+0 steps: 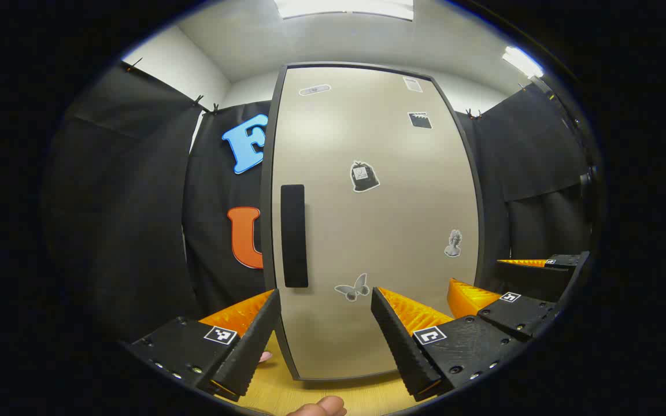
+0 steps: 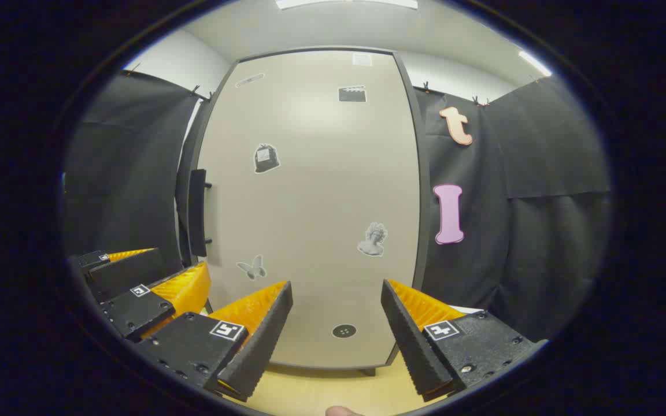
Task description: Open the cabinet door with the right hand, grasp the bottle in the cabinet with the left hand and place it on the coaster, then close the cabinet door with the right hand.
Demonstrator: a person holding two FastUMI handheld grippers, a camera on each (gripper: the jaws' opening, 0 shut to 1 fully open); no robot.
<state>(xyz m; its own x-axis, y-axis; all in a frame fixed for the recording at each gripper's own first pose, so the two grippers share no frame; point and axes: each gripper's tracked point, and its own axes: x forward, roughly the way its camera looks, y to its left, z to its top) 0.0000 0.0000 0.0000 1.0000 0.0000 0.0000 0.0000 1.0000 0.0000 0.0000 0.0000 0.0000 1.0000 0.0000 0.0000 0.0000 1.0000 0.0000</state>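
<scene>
**Entry: cabinet shut, both tongs empty, door not yet opened**

**Cabinet door** (image 1: 376, 231). Pale, flat panel in a dark frame, standing closed and squarely ahead of me in both views. Small grey stickers are scattered over it, among them a butterfly (image 1: 352, 287) and a bust (image 2: 373, 239). Because it is shut, I cannot see the bottle; by the task it should be inside, but nothing here confirms where.

**Handle** (image 1: 293, 236). Dark upright bar near the door's left edge. In the right gripper view it stands off the panel on two short posts (image 2: 197, 212), which I judge leaves room for a finger to hook behind it.

**Right tongs** (image 2: 336, 335). Fingers spread wide, nothing between them, aimed at the lower middle of the door and not at the handle. I read this as a ready stance; to pull the door I would have to bring them across to the handle.

**Left tongs** (image 1: 325, 341). Also spread, also empty, held just beside the right ones and well short of the door. I judge they are parked so they stay out of the door's swing until the bottle is exposed.

**Coaster**. I cannot pick it out with certainty; a small pinkish object (image 1: 265, 357) peeks past my left finger on the surface, too little of it to name.

**Surface** (image 1: 333, 390). Light wood-toned top, carrying the cabinet.

**Room**. Black cloth walls on both sides, white ceiling with bright light panels (image 1: 344, 8) overhead.
</scene>
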